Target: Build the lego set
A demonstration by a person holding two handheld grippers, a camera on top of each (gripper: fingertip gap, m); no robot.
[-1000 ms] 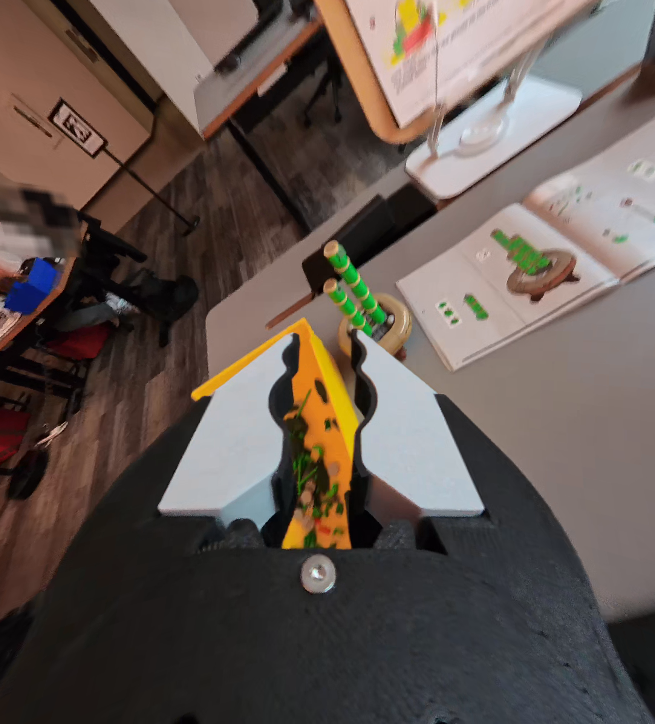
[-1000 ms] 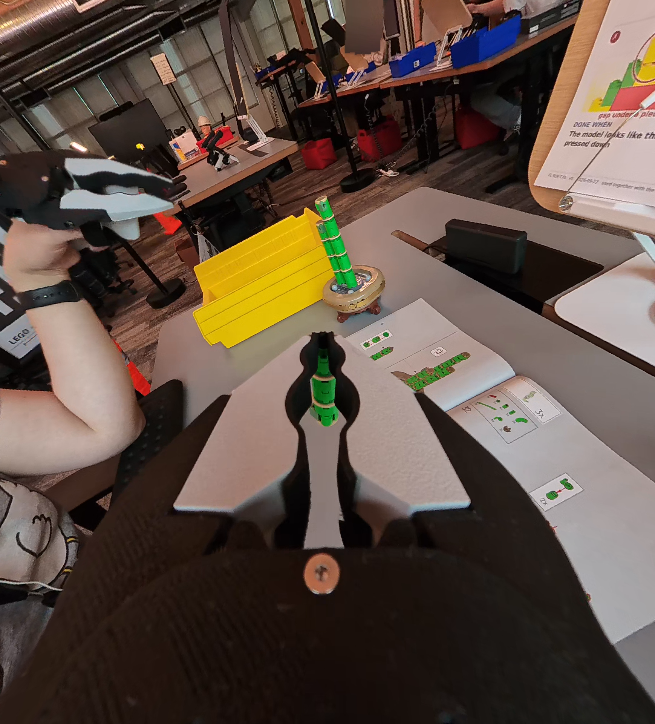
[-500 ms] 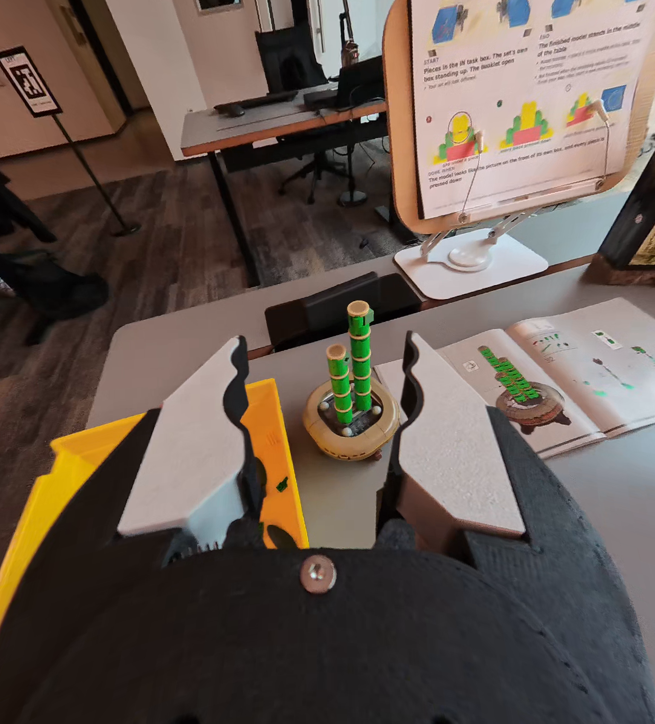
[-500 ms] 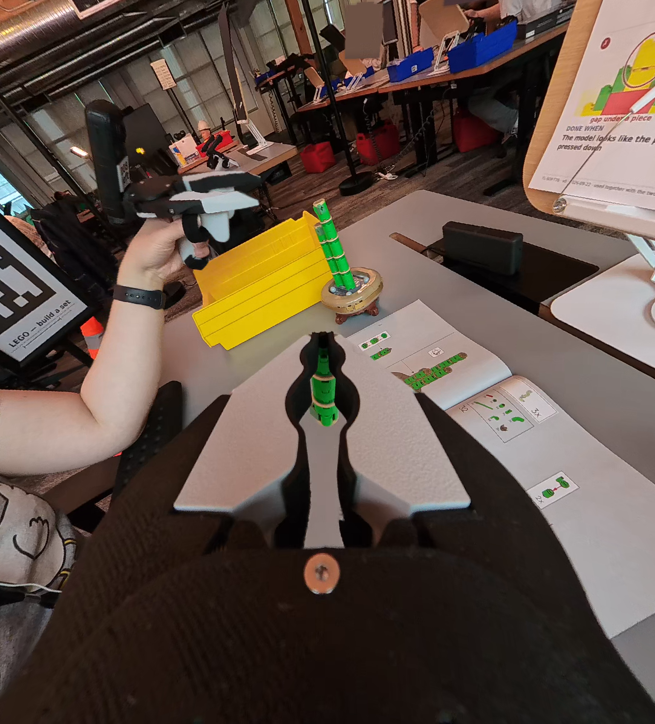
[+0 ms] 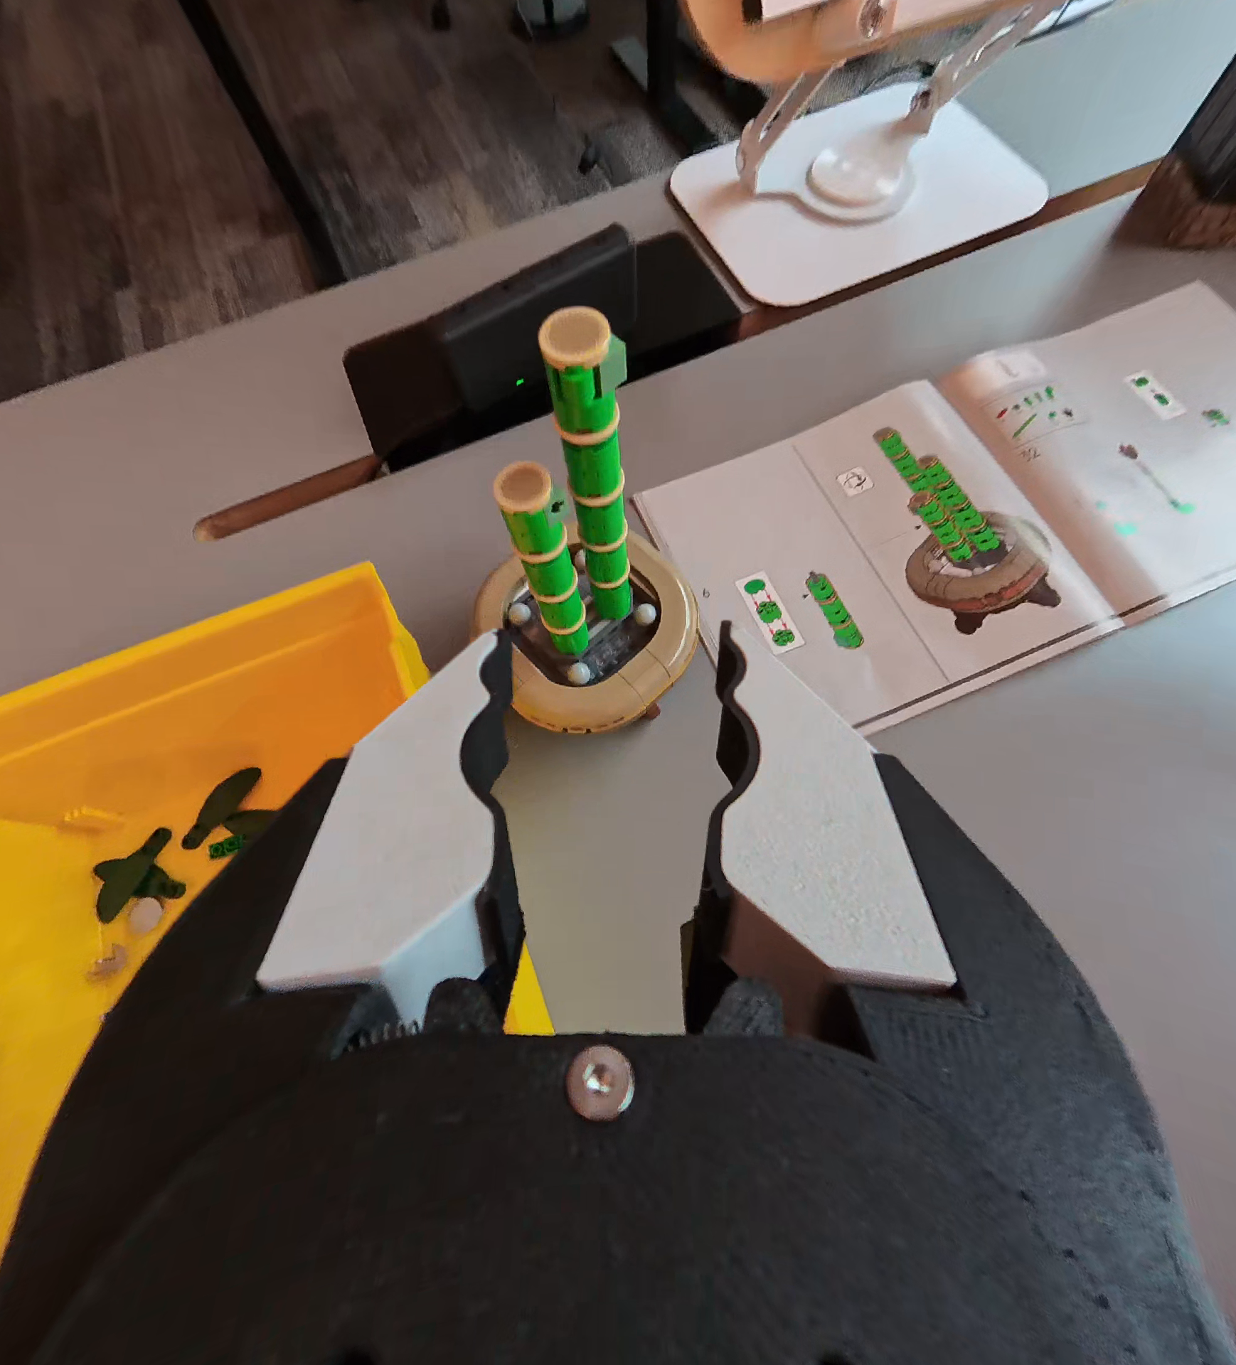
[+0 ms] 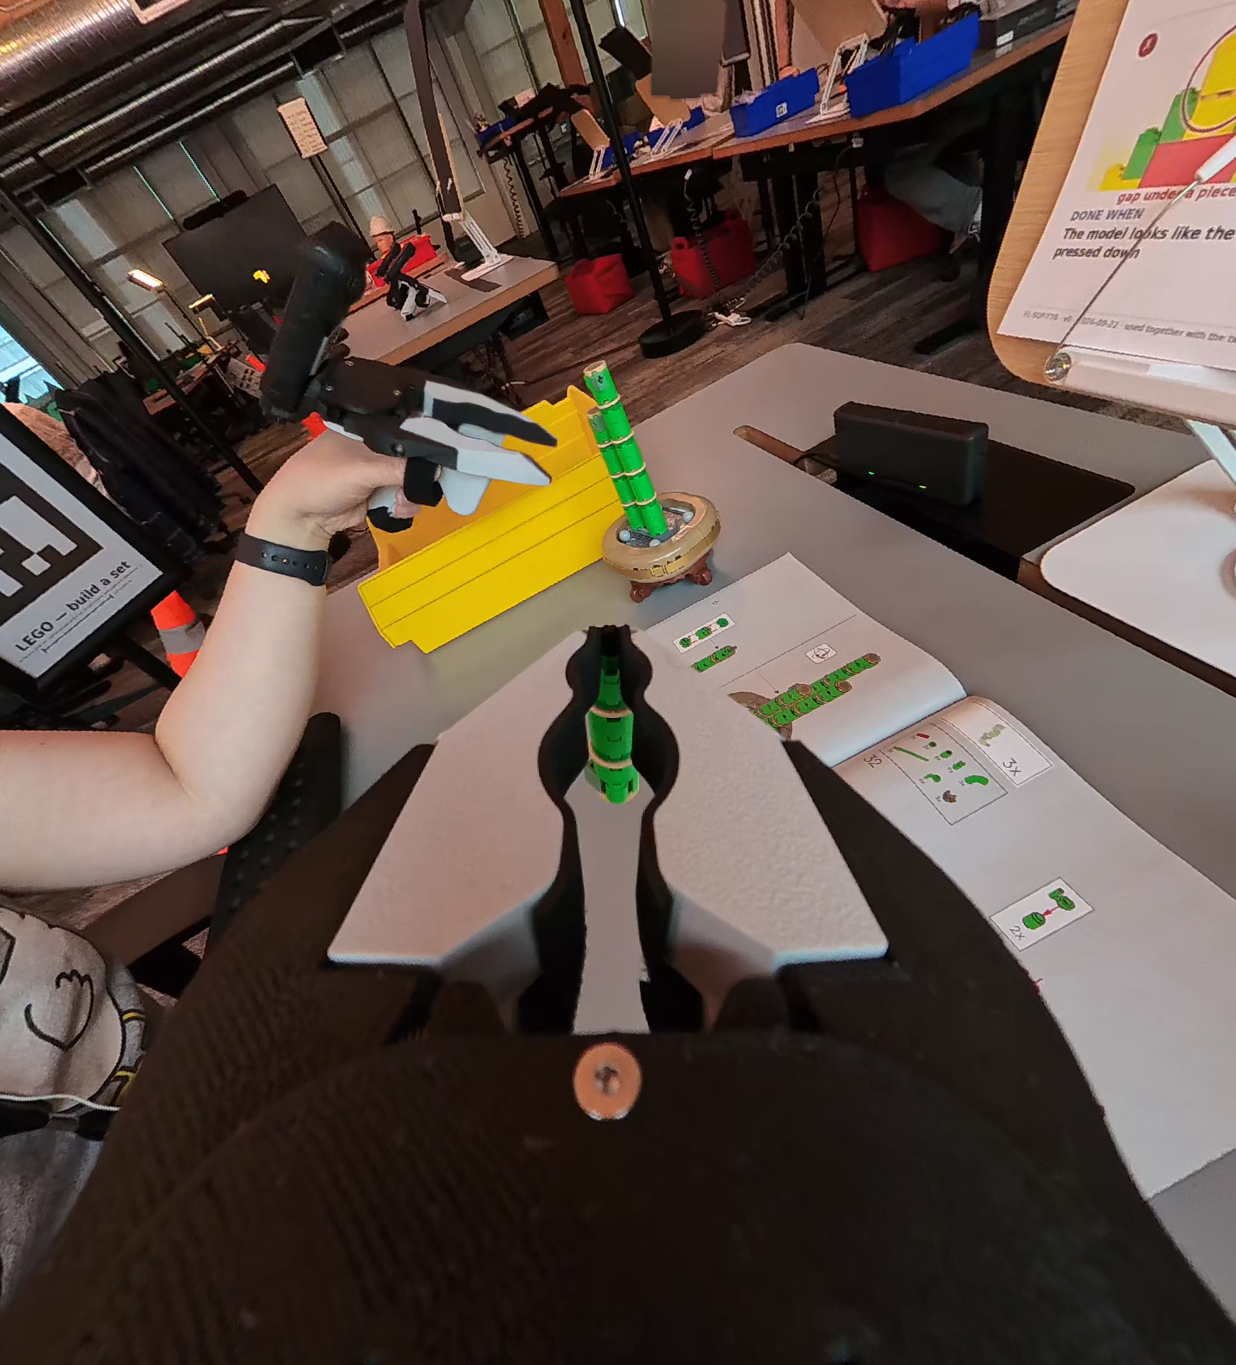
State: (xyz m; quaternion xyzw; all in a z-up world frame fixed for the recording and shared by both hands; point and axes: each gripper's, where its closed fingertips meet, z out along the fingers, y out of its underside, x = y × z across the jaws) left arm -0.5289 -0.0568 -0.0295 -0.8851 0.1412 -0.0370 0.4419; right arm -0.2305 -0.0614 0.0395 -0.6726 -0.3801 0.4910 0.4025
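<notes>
- The lego model point(image 5: 585, 583), a round tan pot with two upright green-and-tan bamboo stalks, stands on the grey table point(image 5: 1043, 849) between the yellow bin point(image 5: 179, 709) and the open instruction booklet point(image 5: 970, 517); it has not shifted from where it stood a second ago.
- The left gripper point(image 5: 611, 650) has its fingers spread wide with nothing between them. A second ago they were close together over the bin; half a second ago they were already parted, farther back from the model. Now the fingertips sit just in front of the pot, the left one overlapping its rim in this view; whether it touches cannot be told.
- In the right wrist view the left gripper point(image 6: 511, 458) has swung in from far left to hang above the bin, just beside the stalks point(image 6: 626, 473).
- The right gripper point(image 6: 609, 642) stays clamped on a short green stalk segment point(image 6: 609, 739) with tan rings, held lengthwise between the fingers, above the table near the booklet point(image 6: 896, 739); its pose matches the earlier frames.
- Loose dark green leaf pieces point(image 5: 149, 864) lie in the bin.
</notes>
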